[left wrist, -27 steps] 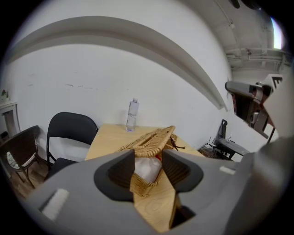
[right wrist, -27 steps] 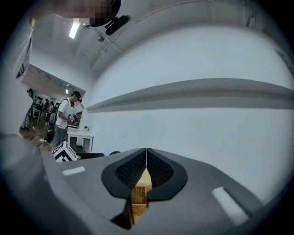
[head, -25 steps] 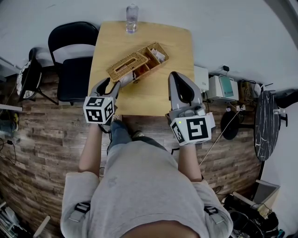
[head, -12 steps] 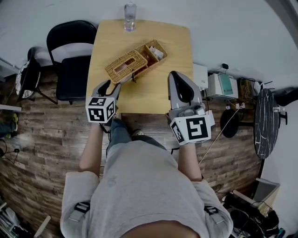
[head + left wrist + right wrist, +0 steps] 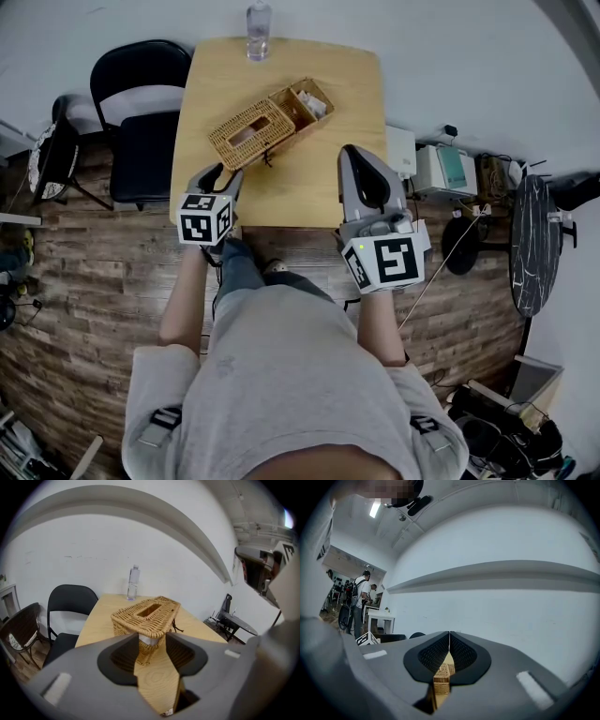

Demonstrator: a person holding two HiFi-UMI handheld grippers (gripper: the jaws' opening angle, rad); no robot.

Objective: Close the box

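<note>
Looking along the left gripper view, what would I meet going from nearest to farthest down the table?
left gripper, jaws apart → wicker box → water bottle → white wall

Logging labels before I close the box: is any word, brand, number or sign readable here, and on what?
No readable text in any view.
Left marker cube and right marker cube: black-and-white square patterns only, no letters or digits.
Water bottle: any label is too small to read.
Wicker box: no print visible.
</note>
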